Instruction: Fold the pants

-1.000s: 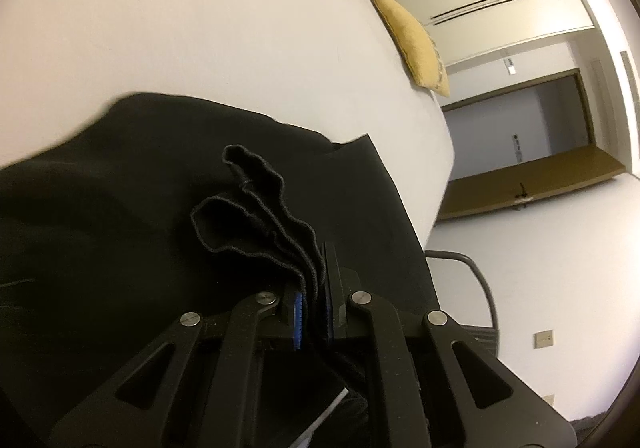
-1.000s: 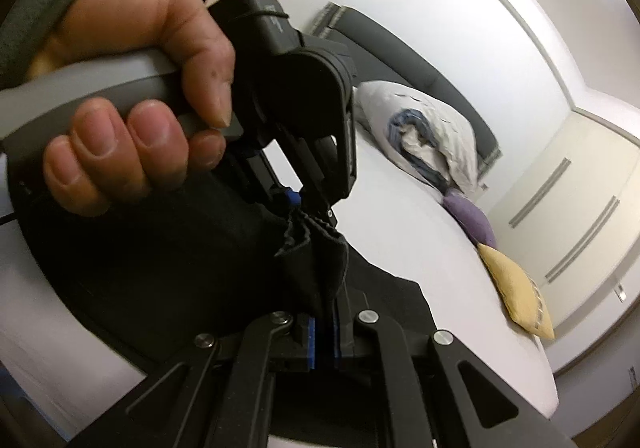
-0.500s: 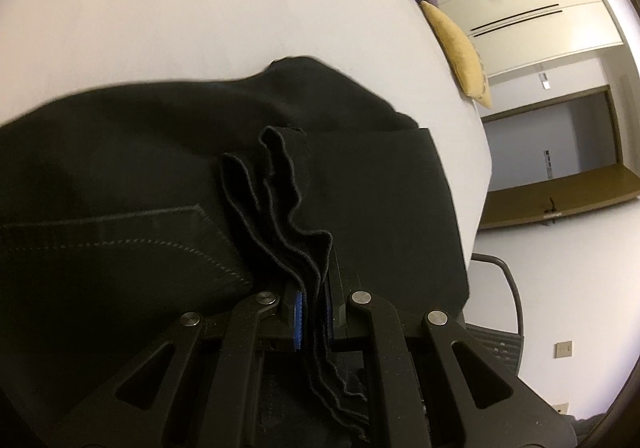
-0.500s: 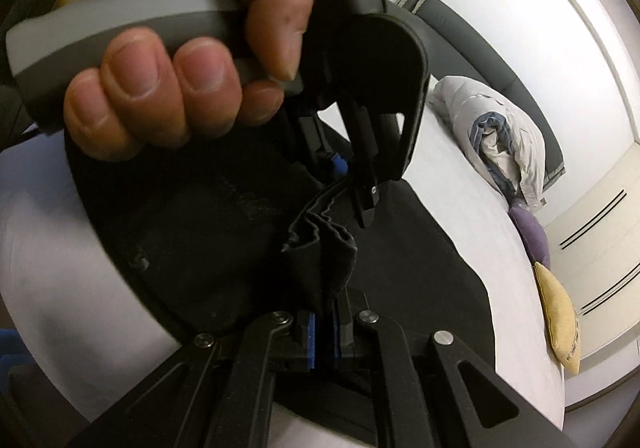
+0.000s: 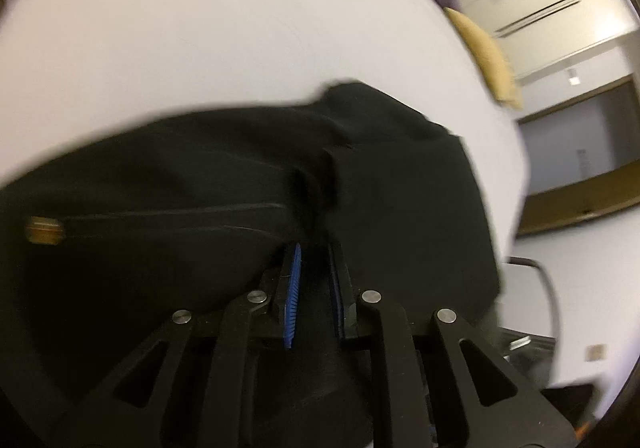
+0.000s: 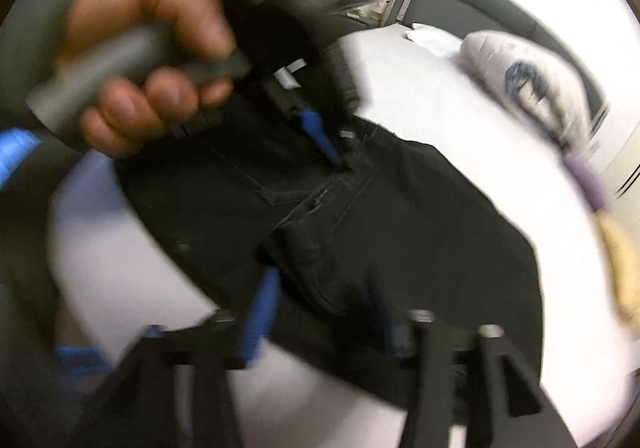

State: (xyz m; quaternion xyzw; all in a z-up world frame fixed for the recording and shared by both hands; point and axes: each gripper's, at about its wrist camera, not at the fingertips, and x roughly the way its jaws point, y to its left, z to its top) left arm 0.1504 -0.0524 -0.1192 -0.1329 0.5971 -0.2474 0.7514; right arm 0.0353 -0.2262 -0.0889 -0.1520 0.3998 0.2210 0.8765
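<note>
Two grippers work over black pants (image 5: 224, 184) that lie folded on a white bed (image 5: 200, 28). Nearest, between the blue pads of the left gripper (image 5: 314, 276), a bunched ridge of dark cloth rises just ahead of the tips; the jaws have just begun to part and stand only a narrow gap apart, so whether the pads press on the cloth cannot be told. If that hand pulls away before the cloth is free, the ridge could drag along and undo the fold. The right gripper (image 6: 320, 304) has just been opening and now stands wide, with a thick folded edge between its pads but not pinched; the blurred view suggests motion, and a pad could snag that edge. Farther off, a yellow cushion (image 5: 490, 56) lies at the bed's far edge.
</note>
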